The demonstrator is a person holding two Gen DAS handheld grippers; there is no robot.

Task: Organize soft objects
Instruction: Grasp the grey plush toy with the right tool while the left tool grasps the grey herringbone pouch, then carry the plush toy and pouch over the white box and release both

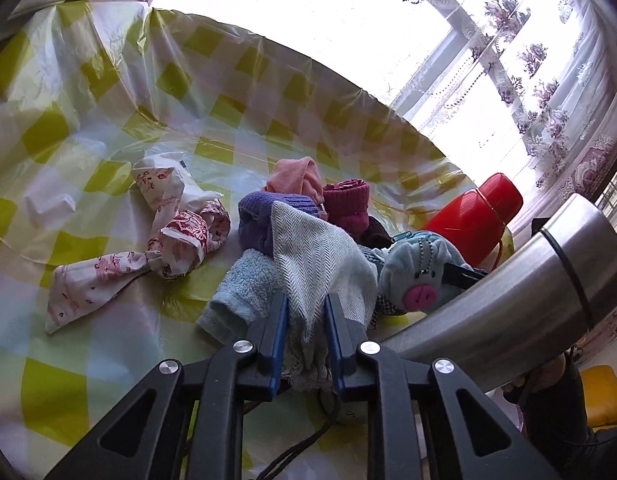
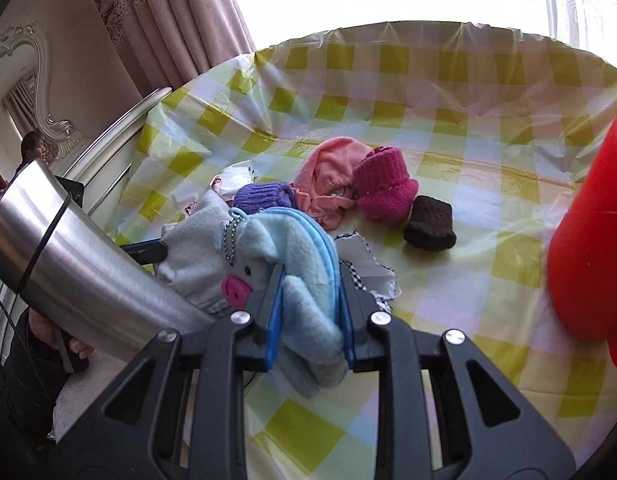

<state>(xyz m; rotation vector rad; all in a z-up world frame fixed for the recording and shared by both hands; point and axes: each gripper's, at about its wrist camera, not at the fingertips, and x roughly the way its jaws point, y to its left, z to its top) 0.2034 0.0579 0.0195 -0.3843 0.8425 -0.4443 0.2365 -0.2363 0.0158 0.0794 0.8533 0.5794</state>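
My left gripper is shut on a pale herringbone cloth that drapes over a light blue towel. Behind it lie a purple knit sock, a pink garment and a magenta sock. My right gripper is shut on a light blue plush pig pouch with a pink snout and ball chain. That pouch shows at the right of the left wrist view. A brown sock, the magenta sock and the pink garment lie beyond it.
A steel flask stands close between the two grippers, also as the flask at left in the right wrist view. A red bottle stands at the right. A red-printed white cloth lies left on the checked tablecloth.
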